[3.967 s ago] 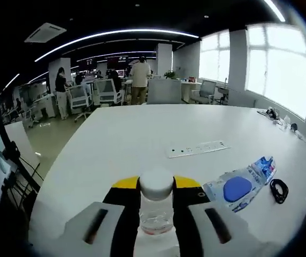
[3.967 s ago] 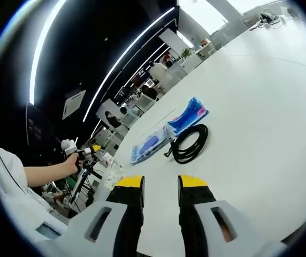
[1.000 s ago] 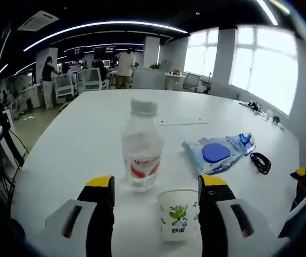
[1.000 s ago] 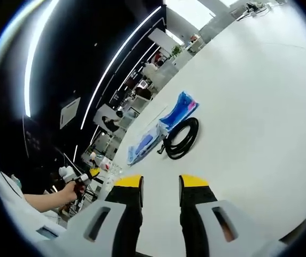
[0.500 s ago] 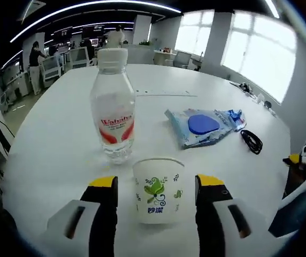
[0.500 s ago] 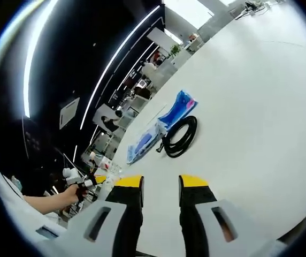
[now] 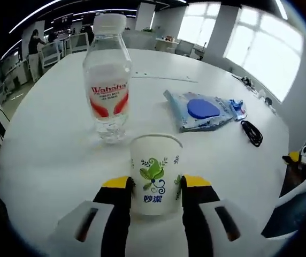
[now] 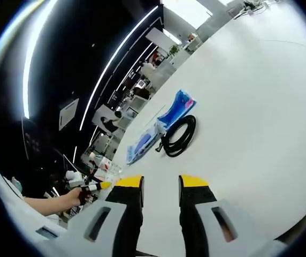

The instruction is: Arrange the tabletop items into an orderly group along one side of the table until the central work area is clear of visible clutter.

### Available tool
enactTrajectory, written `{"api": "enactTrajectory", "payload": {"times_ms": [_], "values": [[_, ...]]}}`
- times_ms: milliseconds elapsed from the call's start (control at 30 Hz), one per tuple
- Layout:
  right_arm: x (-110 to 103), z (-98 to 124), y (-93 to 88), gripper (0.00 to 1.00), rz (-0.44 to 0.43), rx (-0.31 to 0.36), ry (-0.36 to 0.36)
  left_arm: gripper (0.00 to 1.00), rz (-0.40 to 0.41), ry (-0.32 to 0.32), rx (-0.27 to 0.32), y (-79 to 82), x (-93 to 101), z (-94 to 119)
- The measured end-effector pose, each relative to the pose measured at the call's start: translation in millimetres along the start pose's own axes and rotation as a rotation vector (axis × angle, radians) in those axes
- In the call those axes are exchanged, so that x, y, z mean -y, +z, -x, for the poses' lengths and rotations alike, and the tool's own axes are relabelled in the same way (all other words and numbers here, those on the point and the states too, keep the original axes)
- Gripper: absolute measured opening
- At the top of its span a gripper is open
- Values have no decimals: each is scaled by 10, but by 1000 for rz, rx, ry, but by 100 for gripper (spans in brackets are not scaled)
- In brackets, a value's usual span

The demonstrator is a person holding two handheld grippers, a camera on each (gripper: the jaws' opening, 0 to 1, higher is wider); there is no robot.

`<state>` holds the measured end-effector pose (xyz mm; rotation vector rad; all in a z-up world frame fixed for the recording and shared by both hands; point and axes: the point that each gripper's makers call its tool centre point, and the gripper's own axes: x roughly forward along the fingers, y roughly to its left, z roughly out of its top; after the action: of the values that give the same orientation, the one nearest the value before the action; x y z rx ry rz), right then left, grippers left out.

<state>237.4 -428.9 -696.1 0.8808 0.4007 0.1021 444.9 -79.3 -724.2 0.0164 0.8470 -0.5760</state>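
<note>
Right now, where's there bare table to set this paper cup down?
Bare table lies left of the water bottle, and wide open beyond the black cable in the right gripper view. It is crowded between the bottle, the paper cup and the blue pouch.

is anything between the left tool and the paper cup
Nothing visible. The paper cup already sits between the left tool's jaws, which close in on its sides. The water bottle stands beyond it, apart.

On the table (image 7: pixel 46 155), the paper cup (image 7: pixel 154 174) stands before the bottle (image 7: pixel 107 80), packet (image 7: pixel 204 110) to their right.
</note>
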Motion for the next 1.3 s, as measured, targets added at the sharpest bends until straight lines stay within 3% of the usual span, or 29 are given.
{"api": "enactTrajectory", "payload": {"times_ms": [133,300,367,400,600,700,867,1033,1167,1300], "values": [[-83,-10,23,24,15,2,12,34,32,-14,96,130,82,95],[-239,-62,10,24,51,-18,45,33,-14,-59,251,341,298,269],[-286,-82,-1,24,57,-26,55,33,-17,-58,259,338,320,299],[-314,-106,-2,24,64,-34,66,34,-34,-63,305,396,360,339],[-605,-258,4,26,115,-84,136,34,-65,-152,452,526,655,566],[-877,-382,38,26,249,-132,206,34,-75,-165,472,515,727,633],[-1386,-582,175,27,347,-178,350,34,-121,-199,521,481,893,778],[-1712,-720,245,27,484,-251,441,35,-124,-217,548,416,960,874],[-1933,-805,213,26,575,-314,504,35,-118,-209,561,339,1007,929],[-2223,-880,41,27,684,-420,595,35,-163,-214,551,253,1161,967]]}}
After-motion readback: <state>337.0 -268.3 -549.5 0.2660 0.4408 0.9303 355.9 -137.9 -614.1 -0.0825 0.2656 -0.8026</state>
